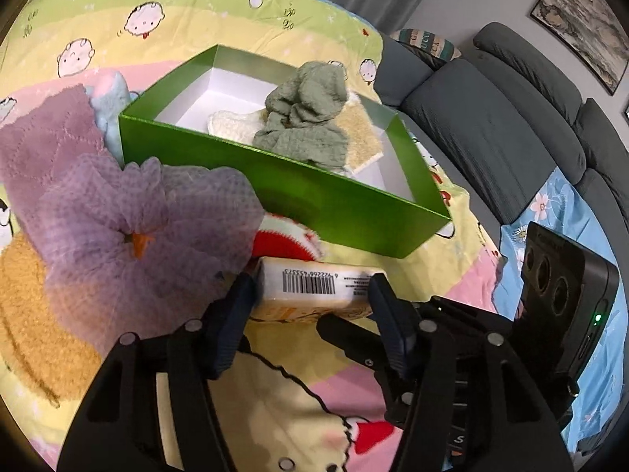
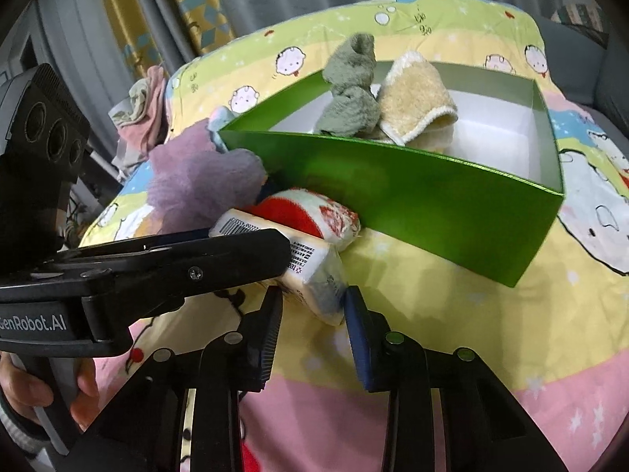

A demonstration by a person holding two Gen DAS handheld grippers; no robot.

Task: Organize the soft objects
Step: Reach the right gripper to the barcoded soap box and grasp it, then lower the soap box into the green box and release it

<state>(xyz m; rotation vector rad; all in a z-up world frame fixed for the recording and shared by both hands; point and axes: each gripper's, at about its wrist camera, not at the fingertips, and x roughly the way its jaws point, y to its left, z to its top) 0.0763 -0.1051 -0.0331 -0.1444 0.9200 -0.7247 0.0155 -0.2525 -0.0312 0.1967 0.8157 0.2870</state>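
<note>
A green box (image 1: 346, 204) (image 2: 412, 196) sits on the cartoon bedspread and holds a green cloth (image 1: 306, 118) (image 2: 350, 94) and a cream-yellow towel (image 1: 361, 133) (image 2: 416, 98). My left gripper (image 1: 312, 291) has its fingers on both ends of a tissue pack (image 1: 314, 287) with a barcode, in front of the box. In the right wrist view the left gripper crosses over that pack (image 2: 314, 275). My right gripper (image 2: 314, 306) is open, its fingertips at the pack's near end. A purple cloth (image 1: 129, 212) (image 2: 200, 181) and a red-and-white soft item (image 1: 283, 240) (image 2: 310, 212) lie beside the pack.
A mustard fuzzy cloth (image 1: 35, 314) and a light blue cloth (image 1: 110, 106) lie left of the box. A grey sofa (image 1: 491, 126) stands to the right. Curtains (image 2: 157, 19) and a pile of clothes (image 2: 141, 110) are behind the bed.
</note>
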